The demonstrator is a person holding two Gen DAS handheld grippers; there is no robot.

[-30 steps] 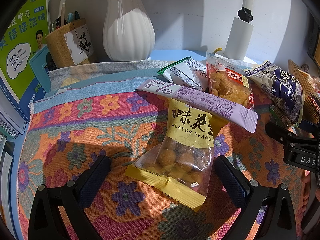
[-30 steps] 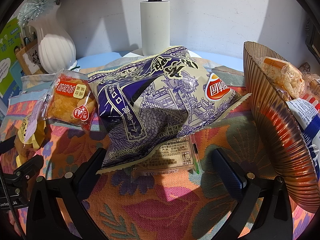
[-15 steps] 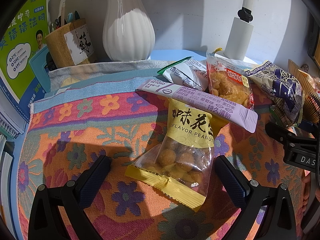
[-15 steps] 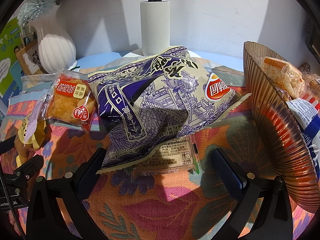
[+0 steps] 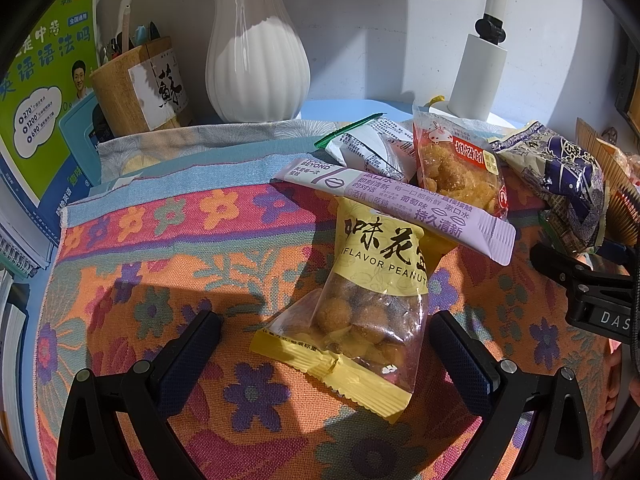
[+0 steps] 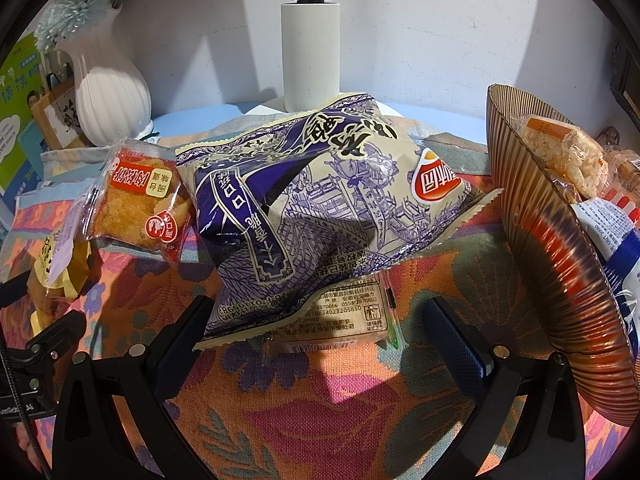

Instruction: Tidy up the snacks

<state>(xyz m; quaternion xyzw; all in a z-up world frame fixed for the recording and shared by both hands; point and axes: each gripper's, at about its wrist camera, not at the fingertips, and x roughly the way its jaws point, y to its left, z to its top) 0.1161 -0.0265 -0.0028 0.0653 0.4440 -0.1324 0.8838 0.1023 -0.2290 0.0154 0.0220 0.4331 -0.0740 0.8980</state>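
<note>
Snacks lie unmoved since a second ago, the peanut packet (image 5: 360, 304) mid-frame between the wide-open, empty left tool (image 5: 324, 346), the chip bag (image 6: 320, 208) before the equally open right tool (image 6: 316, 332), so sorting hasn't begun.

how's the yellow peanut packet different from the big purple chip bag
The peanut packet is small, yellow and partly clear, showing round coated nuts; the chip bag is far larger, opaque, purple and cream. The peanut packet lies under a lilac sachet; the chip bag lies on top of a flat packet. Both are sealed, on the floral cloth.
</note>
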